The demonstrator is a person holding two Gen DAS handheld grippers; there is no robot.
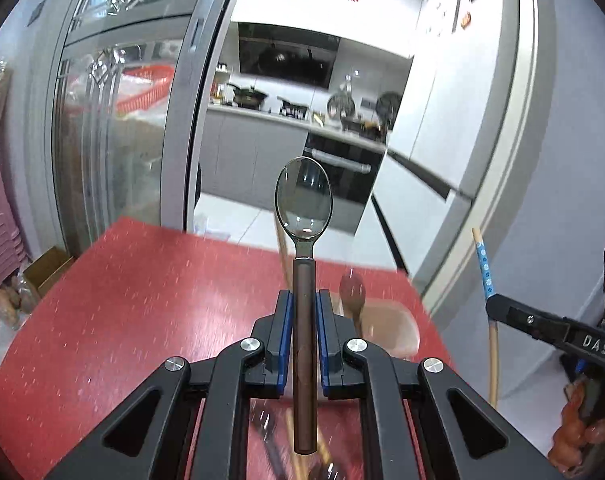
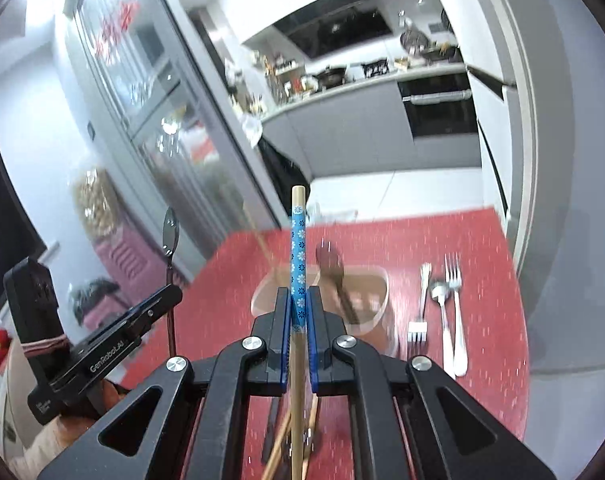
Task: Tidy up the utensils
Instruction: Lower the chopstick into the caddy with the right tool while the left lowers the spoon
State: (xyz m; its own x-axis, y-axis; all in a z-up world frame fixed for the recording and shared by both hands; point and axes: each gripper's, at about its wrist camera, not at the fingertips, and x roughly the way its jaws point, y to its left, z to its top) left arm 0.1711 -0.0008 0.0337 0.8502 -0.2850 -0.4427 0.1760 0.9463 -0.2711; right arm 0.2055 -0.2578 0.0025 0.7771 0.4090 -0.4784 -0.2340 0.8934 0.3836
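Jaws clamped — left gripper (image 1: 304,304) on spoon (image 1: 304,240), right gripper (image 2: 300,300) on chopstick (image 2: 297,248).

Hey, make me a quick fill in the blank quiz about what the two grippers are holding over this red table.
The left gripper is shut on a ____.
The right gripper holds a chopstick with a ____ flowered band.
Two forks and a spoon lie on the ____ table.

Missing words: spoon; blue; red

The spoon (image 1: 303,196) has a glossy metal bowl and a matt brown handle. The chopstick (image 2: 297,264) looks wooden. The desk (image 1: 142,300) is smooth, speckled red.
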